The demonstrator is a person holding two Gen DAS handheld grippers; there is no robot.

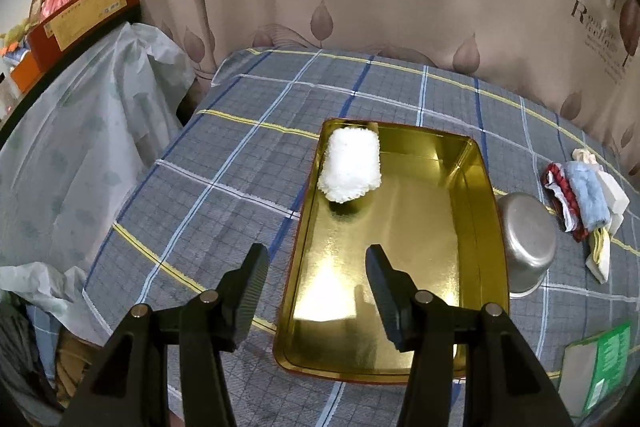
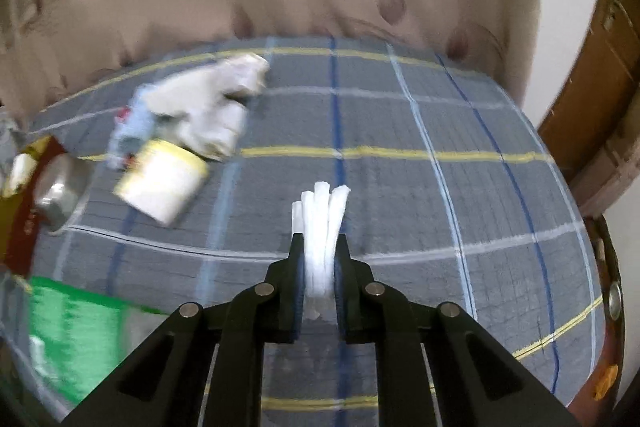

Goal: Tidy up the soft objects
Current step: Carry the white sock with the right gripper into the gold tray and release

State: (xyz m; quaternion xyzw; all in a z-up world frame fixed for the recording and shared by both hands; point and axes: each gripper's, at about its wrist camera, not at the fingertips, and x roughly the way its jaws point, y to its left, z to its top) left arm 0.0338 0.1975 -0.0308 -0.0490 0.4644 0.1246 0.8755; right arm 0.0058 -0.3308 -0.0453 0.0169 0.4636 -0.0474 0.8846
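Observation:
A gold metal tray lies on the grey plaid cloth. A rolled white fluffy towel rests in its far left corner. My left gripper is open and empty, hovering over the tray's near left edge. My right gripper is shut on a folded white cloth, held above the plaid surface. A pile of soft cloths, red, light blue and white, lies to the right of the tray; it also shows blurred in the right wrist view, with a rolled white and yellow cloth beside it.
A steel bowl sits upside down against the tray's right side, also in the right wrist view. A green packet lies at the near right. A curtain hangs behind. Plastic-covered furniture stands at left.

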